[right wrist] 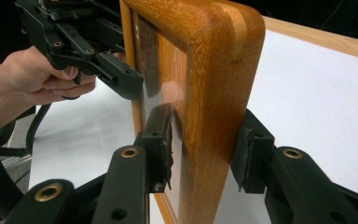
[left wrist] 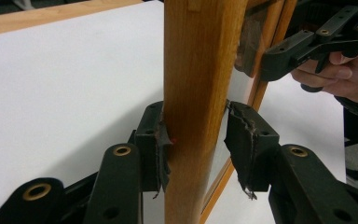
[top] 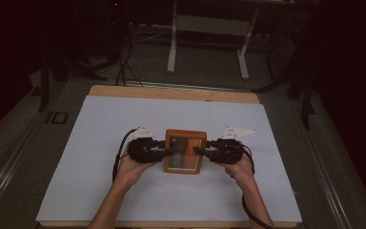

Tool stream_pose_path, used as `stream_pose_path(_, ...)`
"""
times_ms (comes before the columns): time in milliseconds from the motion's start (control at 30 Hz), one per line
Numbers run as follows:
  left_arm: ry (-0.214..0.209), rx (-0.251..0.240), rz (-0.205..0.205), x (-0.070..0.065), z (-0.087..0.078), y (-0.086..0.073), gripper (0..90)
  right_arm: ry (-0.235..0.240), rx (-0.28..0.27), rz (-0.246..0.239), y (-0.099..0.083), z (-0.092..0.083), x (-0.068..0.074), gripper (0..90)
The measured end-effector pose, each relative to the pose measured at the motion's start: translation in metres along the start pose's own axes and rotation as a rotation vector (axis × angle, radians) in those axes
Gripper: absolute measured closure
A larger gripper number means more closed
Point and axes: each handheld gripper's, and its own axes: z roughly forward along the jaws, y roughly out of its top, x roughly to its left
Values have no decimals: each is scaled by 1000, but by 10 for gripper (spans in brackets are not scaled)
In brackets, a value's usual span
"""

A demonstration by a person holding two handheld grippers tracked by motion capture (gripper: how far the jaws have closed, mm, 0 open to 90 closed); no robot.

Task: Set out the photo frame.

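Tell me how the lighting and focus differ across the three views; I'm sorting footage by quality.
High view: dim, room beyond the table nearly black, wooden picture frame small and soft. Left gripper view: bright, the frame's edge sharp, the pane mirroring the right gripper. Right gripper view: bright, glossy highlights on the frame's rounded corner, the left gripper reflected in the pane.

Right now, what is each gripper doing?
Left gripper: fingers straddle the wooden frame, grip unclear.
Right gripper: fingers straddle the frame's other side, grip unclear.
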Motion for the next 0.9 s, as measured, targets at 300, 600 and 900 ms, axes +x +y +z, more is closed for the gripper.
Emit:
stream_pose_path(300,12,-1,-35,10,-3,-6,590,2,13,25,1,15,-4,613)
stream_pose_path(600,12,8,-48,14,0,-9,592,-1,32,34,0,20,-7,608)
stream_pose_path(900,15,0,-64,16,2,-10,592,7,20,49,-2,22,-11,608)
